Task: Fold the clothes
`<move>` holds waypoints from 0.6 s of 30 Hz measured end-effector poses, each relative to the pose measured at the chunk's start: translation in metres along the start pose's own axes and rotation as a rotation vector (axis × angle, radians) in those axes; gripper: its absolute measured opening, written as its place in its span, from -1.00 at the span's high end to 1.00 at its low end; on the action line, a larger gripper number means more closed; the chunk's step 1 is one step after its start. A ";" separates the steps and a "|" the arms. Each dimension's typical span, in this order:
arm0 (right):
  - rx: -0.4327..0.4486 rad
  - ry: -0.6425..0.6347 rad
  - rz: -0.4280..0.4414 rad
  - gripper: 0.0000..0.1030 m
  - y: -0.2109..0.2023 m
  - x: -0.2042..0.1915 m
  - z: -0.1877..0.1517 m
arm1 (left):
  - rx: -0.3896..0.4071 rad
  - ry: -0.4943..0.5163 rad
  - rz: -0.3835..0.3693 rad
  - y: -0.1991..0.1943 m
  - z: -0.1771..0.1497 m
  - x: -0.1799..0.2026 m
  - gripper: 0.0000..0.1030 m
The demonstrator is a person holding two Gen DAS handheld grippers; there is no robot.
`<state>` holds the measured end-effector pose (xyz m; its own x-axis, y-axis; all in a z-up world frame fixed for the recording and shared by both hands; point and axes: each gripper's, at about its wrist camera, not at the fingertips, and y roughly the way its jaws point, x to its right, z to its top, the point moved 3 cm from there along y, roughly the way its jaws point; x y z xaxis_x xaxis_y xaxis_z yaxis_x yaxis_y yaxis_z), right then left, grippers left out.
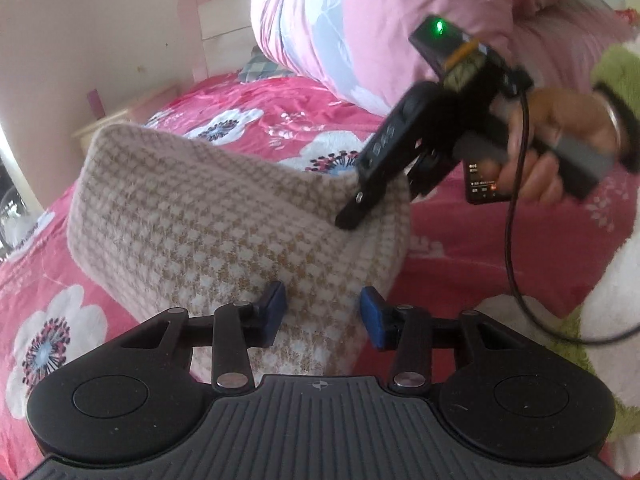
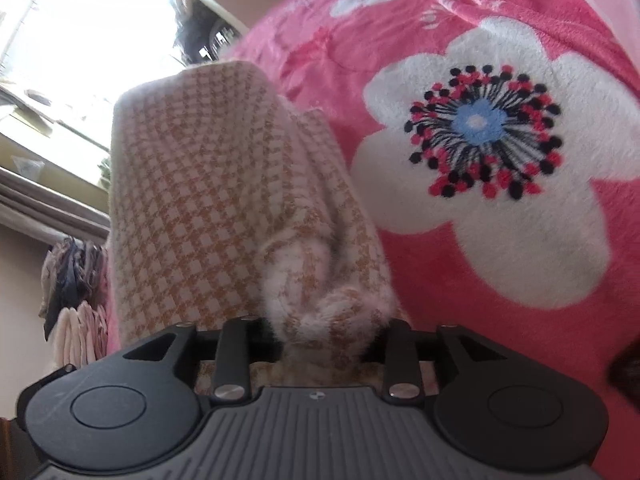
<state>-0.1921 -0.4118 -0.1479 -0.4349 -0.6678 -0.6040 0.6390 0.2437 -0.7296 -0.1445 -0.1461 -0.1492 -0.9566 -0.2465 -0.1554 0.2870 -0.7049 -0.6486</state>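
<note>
The bed (image 1: 260, 104) fills both views, covered by a pink blanket (image 2: 500, 320) with large white flowers; its far edges are cut off by the fisheye rim. At twelve o'clock in the left wrist view a pink floral quilt (image 1: 360, 20) is heaped, its top out of frame.

The houndstooth sweater (image 1: 224, 216) — tan and white, fuzzy — lies bunched on the blanket at the centre of the left view, one edge lifted at two o'clock. Open blanket lies clear at nine o'clock and at three o'clock of it.

The right hand-held gripper (image 1: 348, 216) reaches down from two o'clock, tilted, its tip on that lifted edge. In its own view a wad of sweater (image 2: 320, 312) sits between the closed-in fingers, hiding both pads. The person's right hand (image 1: 560, 140) wraps the handle, blurred, a green cuff (image 1: 612, 68) at the wrist and a cable (image 1: 516, 240) looping down.

The left hand-held gripper (image 1: 324, 316) hovers low at six o'clock, blue pads (image 1: 276, 308) spread apart and holding nothing — whether they touch the knit below is unclear.
</note>
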 end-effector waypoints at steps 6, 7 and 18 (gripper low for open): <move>-0.037 -0.108 -0.142 0.03 -0.038 -0.018 0.026 | -0.009 0.020 0.003 0.004 -0.002 0.001 0.16; -0.019 -0.147 -0.169 0.03 -0.046 -0.024 0.029 | -0.010 0.023 0.004 0.004 -0.002 0.001 0.16; -0.088 -0.495 -0.183 0.56 -0.038 -0.087 0.018 | -0.022 0.034 0.017 0.001 -0.003 0.002 0.15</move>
<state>-0.1673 -0.3751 -0.0616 -0.1699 -0.9516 -0.2561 0.5159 0.1355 -0.8459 -0.1463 -0.1451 -0.1526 -0.9529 -0.2353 -0.1914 0.3023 -0.6862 -0.6616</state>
